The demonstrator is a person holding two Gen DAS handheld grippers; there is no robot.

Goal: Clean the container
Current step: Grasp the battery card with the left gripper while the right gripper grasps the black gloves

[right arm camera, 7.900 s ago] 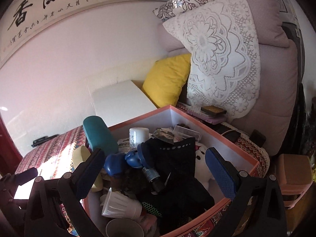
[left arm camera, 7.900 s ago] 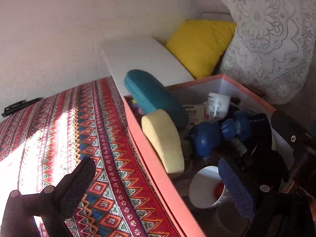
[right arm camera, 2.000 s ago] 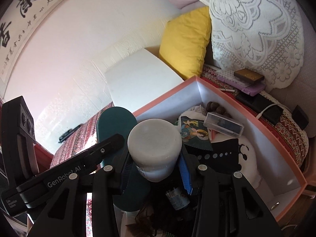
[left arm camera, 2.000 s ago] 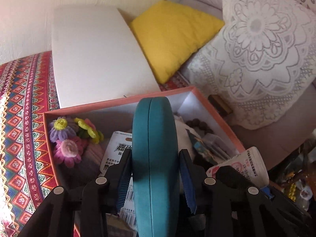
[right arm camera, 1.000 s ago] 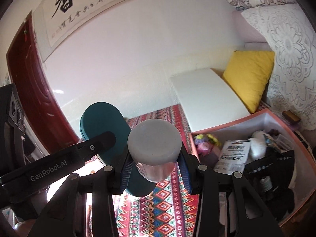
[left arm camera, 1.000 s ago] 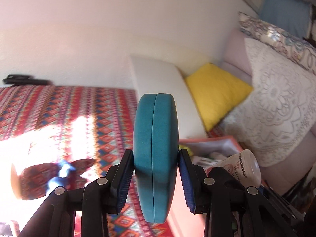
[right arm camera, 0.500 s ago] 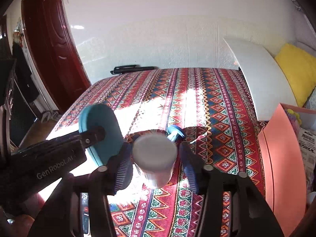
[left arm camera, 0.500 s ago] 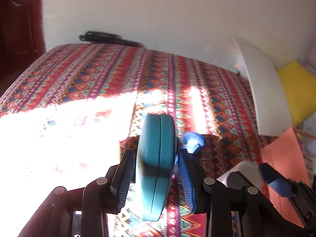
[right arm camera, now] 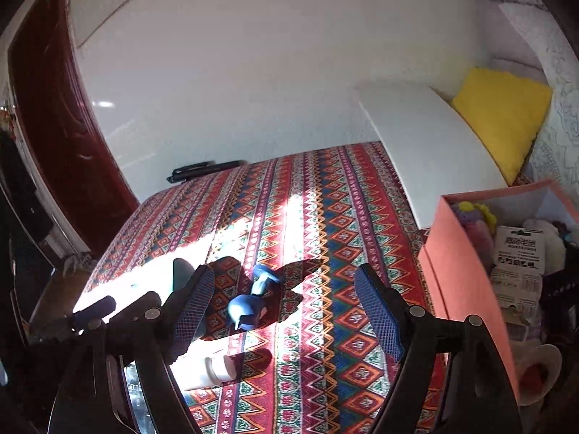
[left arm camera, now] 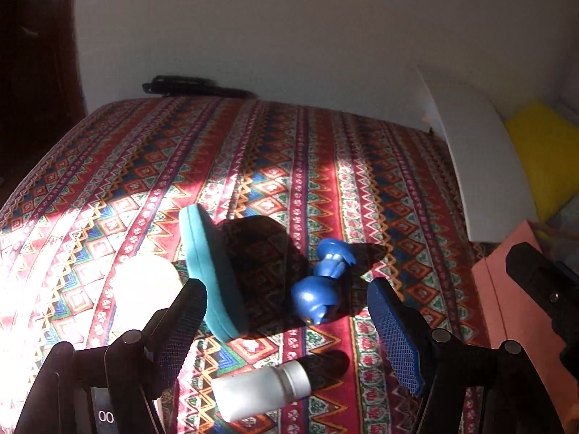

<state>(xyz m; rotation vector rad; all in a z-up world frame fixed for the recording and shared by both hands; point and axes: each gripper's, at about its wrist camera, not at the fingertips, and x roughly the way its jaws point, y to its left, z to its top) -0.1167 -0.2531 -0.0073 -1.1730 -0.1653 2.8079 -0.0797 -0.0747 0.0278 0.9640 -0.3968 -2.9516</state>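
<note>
The teal glasses case (left arm camera: 210,271) lies on its edge on the patterned cloth (left arm camera: 289,166). A blue toy (left arm camera: 322,282) rests just right of it, and a white bottle (left arm camera: 260,394) lies on its side nearer to me. My left gripper (left arm camera: 286,325) is open above them and holds nothing. My right gripper (right arm camera: 286,307) is also open and empty, over the blue toy (right arm camera: 249,307) and the white bottle (right arm camera: 210,369). The orange box (right arm camera: 456,275) stands at the right, with several items inside.
A pale sponge (left arm camera: 144,285) sits in glaring sun left of the case. A white board (right arm camera: 427,152) and a yellow cushion (right arm camera: 503,115) lean at the back right. A black object (right arm camera: 202,170) lies at the wall. Cloth between the toy and the box is bare.
Both grippers have opened. The teal case and the white bottle now lie on the cloth, and the grippers have drawn back a little.
</note>
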